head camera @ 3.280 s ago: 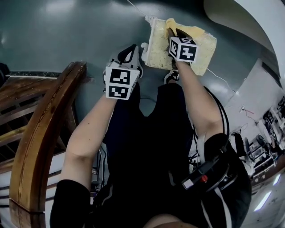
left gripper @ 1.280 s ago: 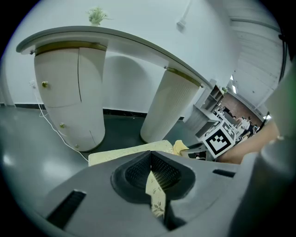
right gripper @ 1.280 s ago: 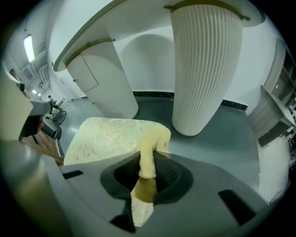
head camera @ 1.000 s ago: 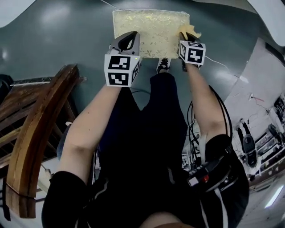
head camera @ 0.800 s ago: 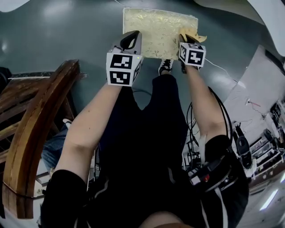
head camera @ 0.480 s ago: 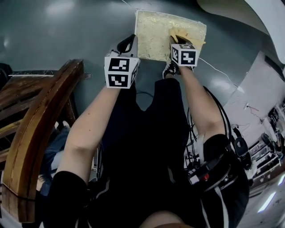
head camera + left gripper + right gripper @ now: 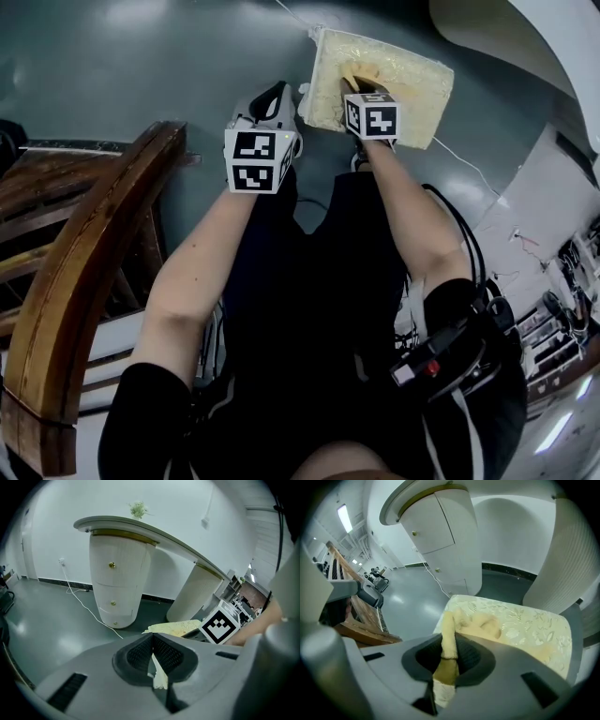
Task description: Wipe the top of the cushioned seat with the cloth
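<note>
The cushioned seat (image 7: pixel 412 80) is a low square pad with a cream, leaf-patterned top, standing on the grey floor at the top of the head view. My right gripper (image 7: pixel 361 87) is over the seat's left half, shut on a yellow cloth (image 7: pixel 356 73) that lies bunched on the top. In the right gripper view the cloth (image 7: pixel 449 637) runs up out of the jaws onto the seat (image 7: pixel 529 630). My left gripper (image 7: pixel 275 96) hangs over the floor just left of the seat. It (image 7: pixel 153 644) is shut, with only a pale sliver showing below the tips.
A curved wooden chair rail (image 7: pixel 94 272) stands at the left. Beyond the seat is a white curved counter on a round drawer pedestal (image 7: pixel 115 578), with a white cable (image 7: pixel 84 604) on the floor. The person's dark legs fill the middle of the head view.
My right gripper has dragged the cloth from the seat's right front corner leftward across the top. The left gripper has stayed shut, now off the seat's left edge.
</note>
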The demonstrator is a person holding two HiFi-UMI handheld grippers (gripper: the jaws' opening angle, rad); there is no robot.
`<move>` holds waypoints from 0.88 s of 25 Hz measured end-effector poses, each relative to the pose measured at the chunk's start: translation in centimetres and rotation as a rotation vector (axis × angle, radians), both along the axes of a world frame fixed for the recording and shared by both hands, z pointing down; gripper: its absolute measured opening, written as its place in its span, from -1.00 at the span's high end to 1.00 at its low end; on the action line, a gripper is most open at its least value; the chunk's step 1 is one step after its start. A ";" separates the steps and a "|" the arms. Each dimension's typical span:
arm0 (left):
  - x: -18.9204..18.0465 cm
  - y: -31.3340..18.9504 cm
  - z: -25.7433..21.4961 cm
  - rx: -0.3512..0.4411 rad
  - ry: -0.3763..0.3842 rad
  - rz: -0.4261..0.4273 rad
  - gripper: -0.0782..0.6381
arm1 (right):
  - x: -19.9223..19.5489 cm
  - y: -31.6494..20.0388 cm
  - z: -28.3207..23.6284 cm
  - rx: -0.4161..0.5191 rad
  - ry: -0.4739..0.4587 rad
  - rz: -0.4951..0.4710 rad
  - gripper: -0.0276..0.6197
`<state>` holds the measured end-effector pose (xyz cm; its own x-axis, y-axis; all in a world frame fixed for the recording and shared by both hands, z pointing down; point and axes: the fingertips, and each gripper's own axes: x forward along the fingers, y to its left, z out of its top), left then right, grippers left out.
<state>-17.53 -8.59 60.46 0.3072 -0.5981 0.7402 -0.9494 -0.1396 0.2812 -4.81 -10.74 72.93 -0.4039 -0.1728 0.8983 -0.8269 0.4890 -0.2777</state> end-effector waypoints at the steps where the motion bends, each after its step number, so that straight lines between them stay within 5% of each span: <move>1: -0.4 0.3 -0.1 -0.002 0.000 -0.005 0.77 | -0.9 0.1 0.0 -0.003 -0.007 -0.006 0.72; 12: -1.6 0.8 -1.6 0.007 -0.005 -0.034 0.77 | -6.6 1.0 -1.8 0.000 -0.108 -0.062 0.71; 22: 6.7 -1.2 -1.7 0.009 -0.015 0.077 0.77 | 0.7 -0.8 -9.5 0.086 -0.276 0.039 0.71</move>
